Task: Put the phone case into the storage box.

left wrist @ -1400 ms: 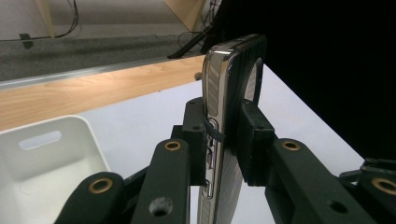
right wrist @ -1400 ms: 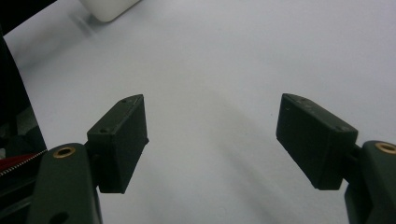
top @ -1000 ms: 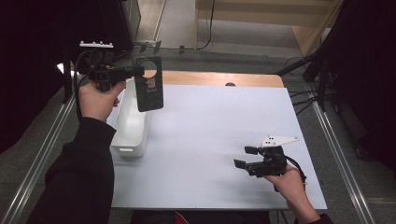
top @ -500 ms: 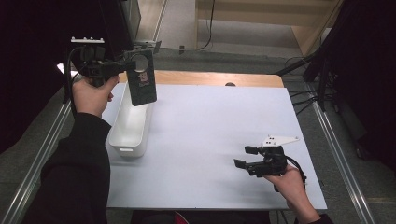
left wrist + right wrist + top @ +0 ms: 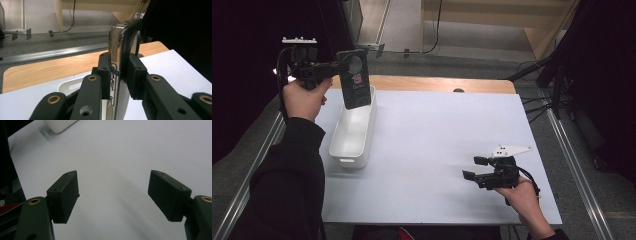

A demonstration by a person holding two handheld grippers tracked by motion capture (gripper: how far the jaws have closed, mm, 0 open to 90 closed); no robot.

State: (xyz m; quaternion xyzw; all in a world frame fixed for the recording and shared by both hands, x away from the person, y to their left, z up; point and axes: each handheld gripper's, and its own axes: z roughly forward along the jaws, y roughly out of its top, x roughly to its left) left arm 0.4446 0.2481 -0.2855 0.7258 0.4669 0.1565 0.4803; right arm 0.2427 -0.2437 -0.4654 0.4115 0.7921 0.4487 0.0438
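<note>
1. Since a second ago, left tongs (image 5: 343, 67) and the phone (image 5: 355, 85) they carry have drifted toward the table's far left corner; the phone now hangs over the far end of the white bin (image 5: 353, 131) instead of across its right rim. Right tongs (image 5: 472, 168) haven't budged.
2. Left tongs: nearly closed, pads clamped on the phone's two faces, one edge with its side buttons (image 5: 112, 85) facing the camera in the left gripper view. Phone is upright, in the air, clear of the bin, ring on its back cover facing the high camera.
3. White bin: sits on the table's (image 5: 437, 130) white mat at the left side; looks empty inside.
4. Right tongs (image 5: 113, 195): jaws parted, nothing between the pads, parked low over the mat near the right front corner, well apart from the bin.
5. Progress, my read: pickup is done, carry mostly done. Left to do: lower the phone into the bin, release, back off. Could equally be a lift-out; can't rule that out from these.
</note>
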